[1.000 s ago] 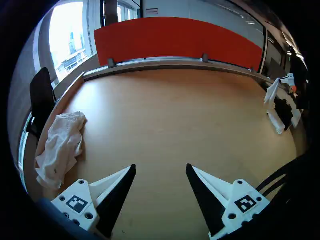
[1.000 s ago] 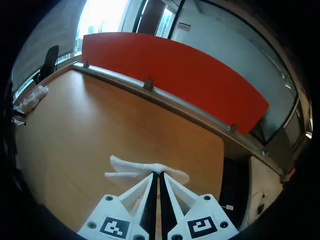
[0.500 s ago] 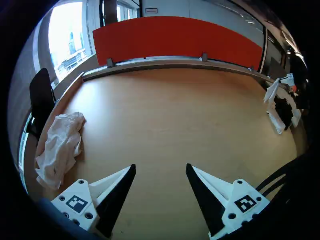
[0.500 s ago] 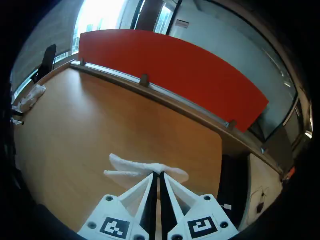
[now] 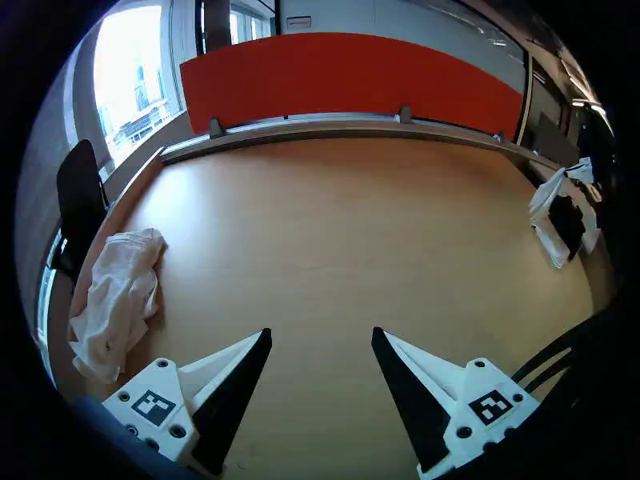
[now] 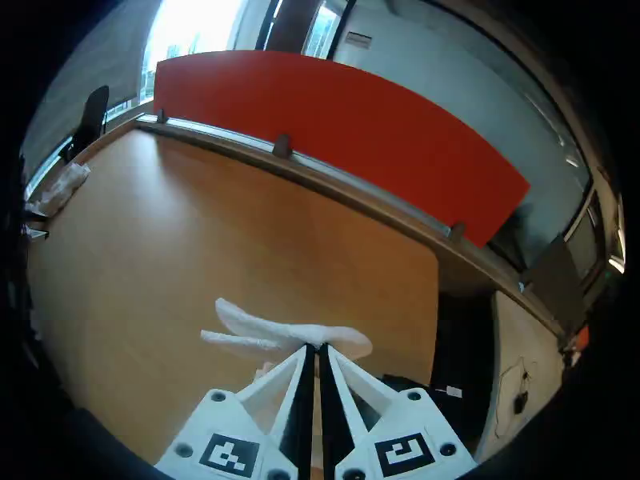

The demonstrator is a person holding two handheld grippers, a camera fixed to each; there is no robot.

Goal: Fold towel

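Soft, light towel point(image 6: 272, 332), best held by a corner, is pinched in the right gripper point(image 6: 318, 349); left gripper point(image 5: 321, 331) gapes empty.

towel point(image 5: 120, 300) point(image 6: 284, 336): 2 | gripper point(image 5: 320, 344) point(image 6: 318, 352): 2 | wooden table point(image 5: 344, 208): 1 | red divider panel point(image 5: 352, 76): 1

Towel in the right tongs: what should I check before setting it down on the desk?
1. Grip: right tongs shut on towel: ok.
2. Free hand: left tongs open, holding nothing: ok.
3. Room: desk bare ahead of left tongs: ok.
4. Clutter: crumpled cloth apart, at desk's edge: ok.
5. Shape: towel bunched, not flat: not ok.
6. Free corner to grab: cannot tell.
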